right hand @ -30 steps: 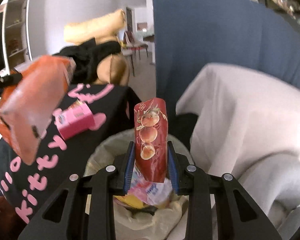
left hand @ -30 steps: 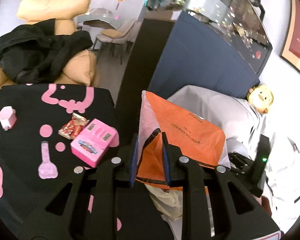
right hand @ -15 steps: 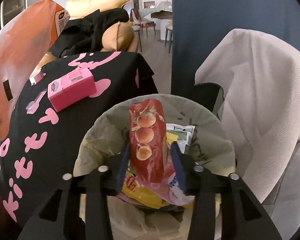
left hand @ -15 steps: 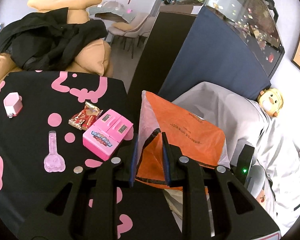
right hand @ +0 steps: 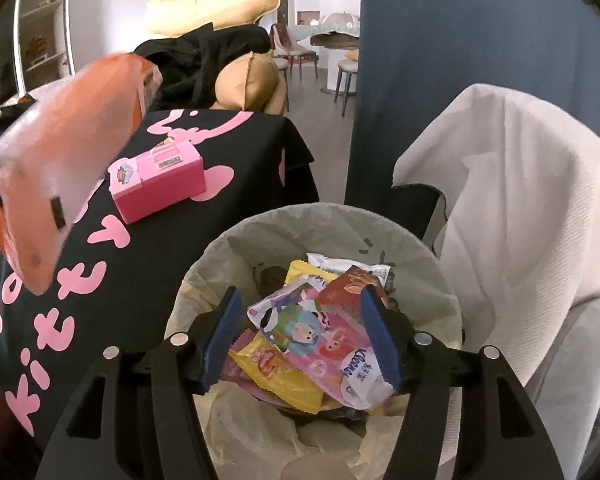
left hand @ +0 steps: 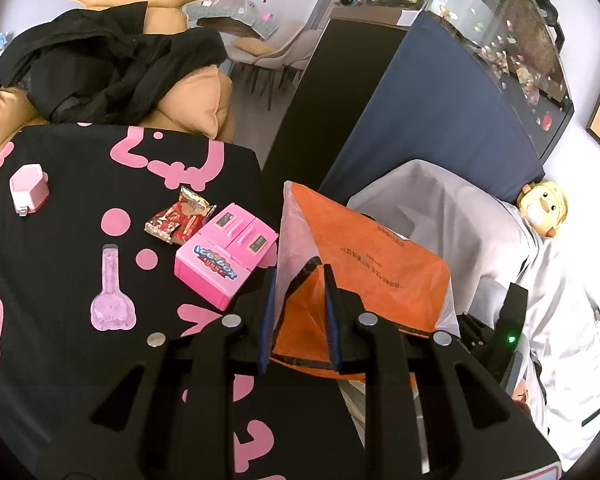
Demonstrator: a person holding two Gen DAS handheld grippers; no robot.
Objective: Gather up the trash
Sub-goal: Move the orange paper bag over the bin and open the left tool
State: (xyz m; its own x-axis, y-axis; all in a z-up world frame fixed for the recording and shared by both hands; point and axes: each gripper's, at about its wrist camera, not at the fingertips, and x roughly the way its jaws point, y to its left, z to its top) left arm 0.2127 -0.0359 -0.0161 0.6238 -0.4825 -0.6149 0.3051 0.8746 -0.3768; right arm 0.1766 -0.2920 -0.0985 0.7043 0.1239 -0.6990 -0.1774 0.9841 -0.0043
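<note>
While the right tool (right hand: 300, 336) hangs spread wide and empty above the lined trash bin (right hand: 412, 240), the step in hand appears to be the drop-off. Inside the bin, wrappers lie heaped, a red snack packet (right hand: 350, 286) uppermost at the far side. Left of the bin, the left tool (left hand: 298, 308) is clenched on an orange bag (left hand: 380, 256), which likely goes in next. Beyond the bin, on the bench (left hand: 60, 184), a crumpled red wrapper (left hand: 178, 220) touches a pink toy box (left hand: 224, 258) and awaits collection.
</note>
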